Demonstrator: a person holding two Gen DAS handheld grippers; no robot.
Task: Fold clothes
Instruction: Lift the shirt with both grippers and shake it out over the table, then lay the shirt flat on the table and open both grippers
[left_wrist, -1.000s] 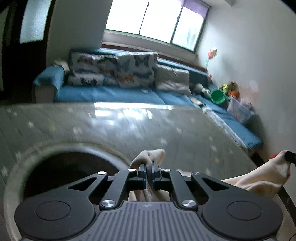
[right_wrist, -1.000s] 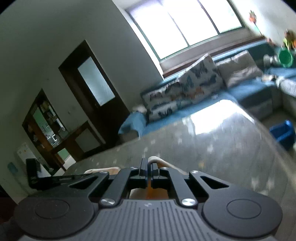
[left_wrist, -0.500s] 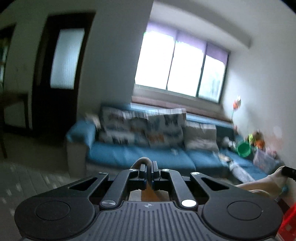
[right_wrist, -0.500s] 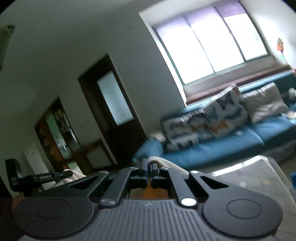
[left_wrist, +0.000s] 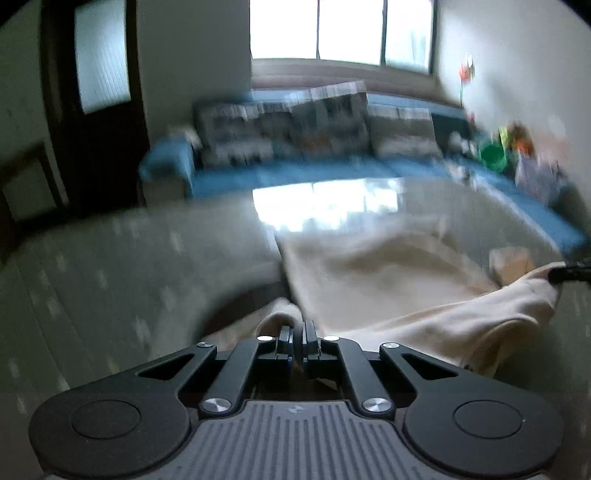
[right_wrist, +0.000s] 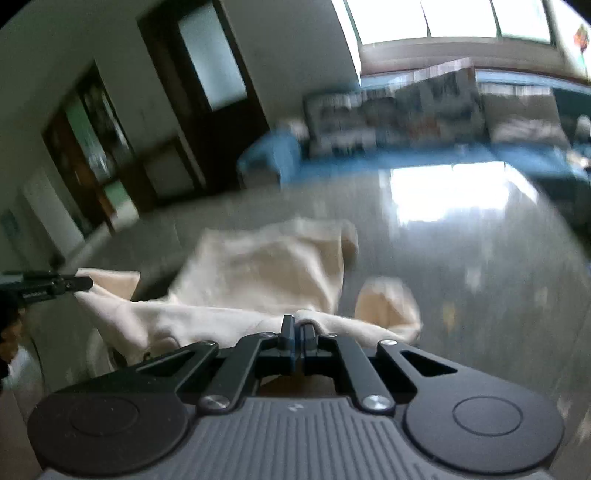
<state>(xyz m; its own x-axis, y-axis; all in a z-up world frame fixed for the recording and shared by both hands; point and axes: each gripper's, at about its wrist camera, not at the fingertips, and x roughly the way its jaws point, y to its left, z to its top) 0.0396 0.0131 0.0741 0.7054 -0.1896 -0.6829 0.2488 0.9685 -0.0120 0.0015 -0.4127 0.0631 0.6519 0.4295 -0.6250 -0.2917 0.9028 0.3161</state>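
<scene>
On my left gripper (left_wrist: 298, 328) the fingers are pinched tight on a bunched corner of the cream garment (left_wrist: 373, 280); from there the near hem runs rightward, lifted off the table (left_wrist: 110, 266), to my right gripper (right_wrist: 298, 326), whose fingers are likewise clenched on a fold of the same cloth; in the left wrist view that right gripper shows only as a dark tip (left_wrist: 570, 273) at the frame edge, biting the hem's far right corner. So the long axis I can read is the held hem, strung side to side between the two grippers; the rest of the garment trails away from it toward the blue sofa (left_wrist: 332, 173), lying rumpled on the table short of the bright window glare; one end, seemingly a sleeve (right_wrist: 388, 302), curls just right of the right gripper's fingers. Both views are blurred, so seams and front or back I cannot tell; the sofa's patterned cushions (left_wrist: 288, 125) sit beyond the table.
</scene>
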